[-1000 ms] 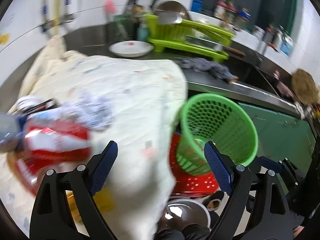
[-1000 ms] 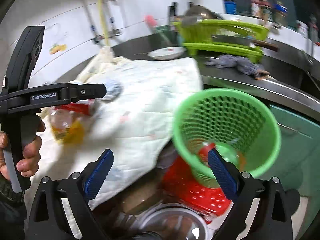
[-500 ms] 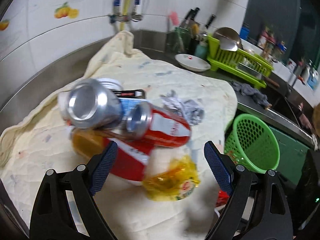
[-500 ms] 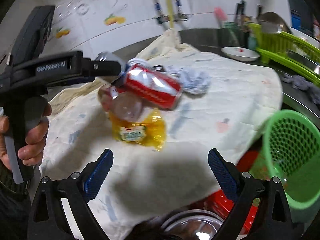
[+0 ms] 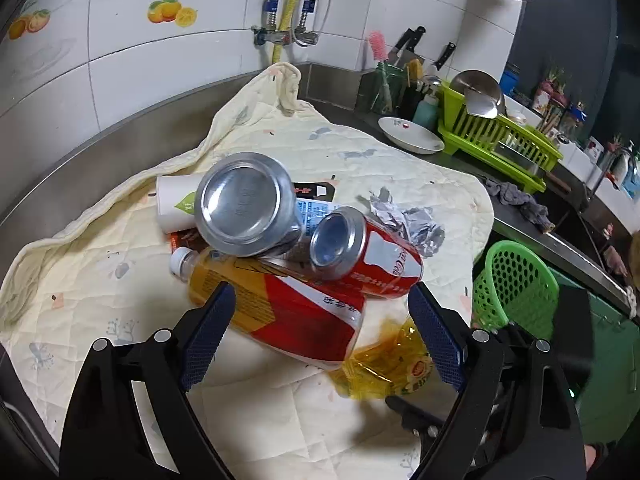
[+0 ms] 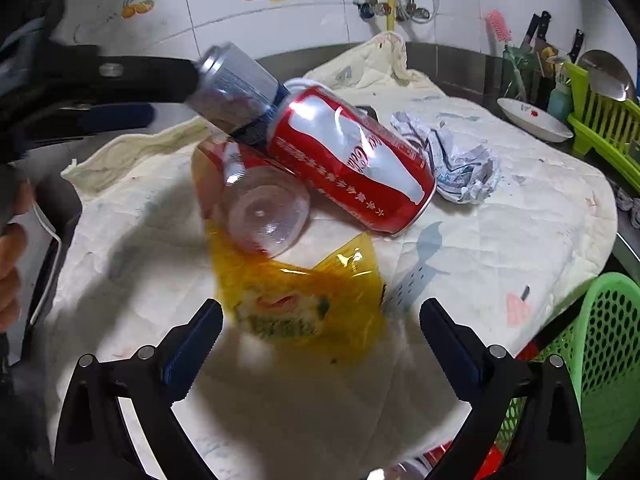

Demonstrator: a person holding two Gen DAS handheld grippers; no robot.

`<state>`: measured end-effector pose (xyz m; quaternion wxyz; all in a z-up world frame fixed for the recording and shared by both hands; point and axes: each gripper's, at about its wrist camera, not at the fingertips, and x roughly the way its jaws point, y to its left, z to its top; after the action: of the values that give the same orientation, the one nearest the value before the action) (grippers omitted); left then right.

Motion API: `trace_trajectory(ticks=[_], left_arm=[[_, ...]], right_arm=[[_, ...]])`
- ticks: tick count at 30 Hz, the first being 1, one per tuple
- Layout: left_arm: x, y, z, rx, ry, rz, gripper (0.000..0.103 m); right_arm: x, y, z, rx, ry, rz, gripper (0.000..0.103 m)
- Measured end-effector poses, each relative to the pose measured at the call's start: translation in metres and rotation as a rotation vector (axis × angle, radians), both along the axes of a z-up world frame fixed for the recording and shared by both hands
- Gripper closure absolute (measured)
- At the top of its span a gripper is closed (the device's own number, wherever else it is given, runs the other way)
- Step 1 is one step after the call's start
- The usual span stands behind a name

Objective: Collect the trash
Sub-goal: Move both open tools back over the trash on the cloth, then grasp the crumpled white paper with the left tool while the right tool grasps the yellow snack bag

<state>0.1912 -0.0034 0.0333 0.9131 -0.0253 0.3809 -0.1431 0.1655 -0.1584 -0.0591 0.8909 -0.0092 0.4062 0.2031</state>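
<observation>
Trash lies piled on a cream quilted cloth (image 5: 120, 264): a silver can (image 5: 244, 210) on top, a red cola can (image 5: 360, 256), a plastic bottle (image 5: 280, 312) with a red label and amber drink, a yellow wrapper (image 5: 384, 364), a white cup (image 5: 176, 206) and crumpled paper (image 5: 408, 220). My left gripper (image 5: 320, 332) is open, its jaws either side of the bottle. My right gripper (image 6: 320, 344) is open around the yellow wrapper (image 6: 300, 300), with the cola can (image 6: 352, 160) beyond. The green basket (image 5: 516, 284) stands off the counter's right edge.
A white dish (image 5: 410, 140) and a green dish rack (image 5: 496, 132) sit at the back right by knives and a brush. A grey rag (image 5: 516, 200) lies on the steel counter. Tiled wall and taps stand behind. The left gripper's body (image 6: 92, 88) crosses the right view's upper left.
Both grippers have swung left from the green basket to the trash pile and come close to it. Both stay open and empty.
</observation>
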Motion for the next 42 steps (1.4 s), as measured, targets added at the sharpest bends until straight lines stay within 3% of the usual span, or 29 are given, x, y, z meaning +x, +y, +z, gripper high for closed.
trace_trajectory(ticks=[8,9,10,21,24,28,33,38,42], left_arm=[[0.007,0.004,-0.007,0.000,0.019,0.008,0.016],[0.008,0.003,-0.008,0.003,0.021,0.007,0.016],[0.009,0.003,-0.009,0.004,0.024,0.005,0.016],[0.015,-0.012,-0.007,0.016,0.010,-0.046,0.016],[0.019,-0.021,-0.007,0.019,0.011,-0.070,0.017],[0.030,-0.037,-0.007,0.030,0.020,-0.102,0.017],[0.047,-0.051,0.001,-0.012,0.047,-0.136,0.017],[0.074,-0.077,-0.003,0.017,0.076,-0.158,0.018],[0.095,-0.100,-0.011,0.076,0.095,-0.154,0.024]], right_arm=[[0.021,-0.004,-0.014,0.096,0.059,0.025,0.008],[0.020,-0.004,-0.014,0.097,0.052,0.024,0.010],[0.018,-0.003,-0.014,0.096,0.047,0.025,0.019],[-0.008,-0.004,-0.003,0.109,-0.010,0.015,0.032],[-0.014,-0.008,-0.003,0.110,-0.013,0.004,0.038],[-0.019,-0.016,-0.006,0.125,-0.004,-0.009,0.040],[-0.020,-0.023,-0.006,0.162,0.001,-0.035,0.045],[-0.022,-0.030,-0.006,0.182,-0.004,-0.053,0.053],[-0.021,-0.035,-0.008,0.199,0.008,-0.061,0.056]])
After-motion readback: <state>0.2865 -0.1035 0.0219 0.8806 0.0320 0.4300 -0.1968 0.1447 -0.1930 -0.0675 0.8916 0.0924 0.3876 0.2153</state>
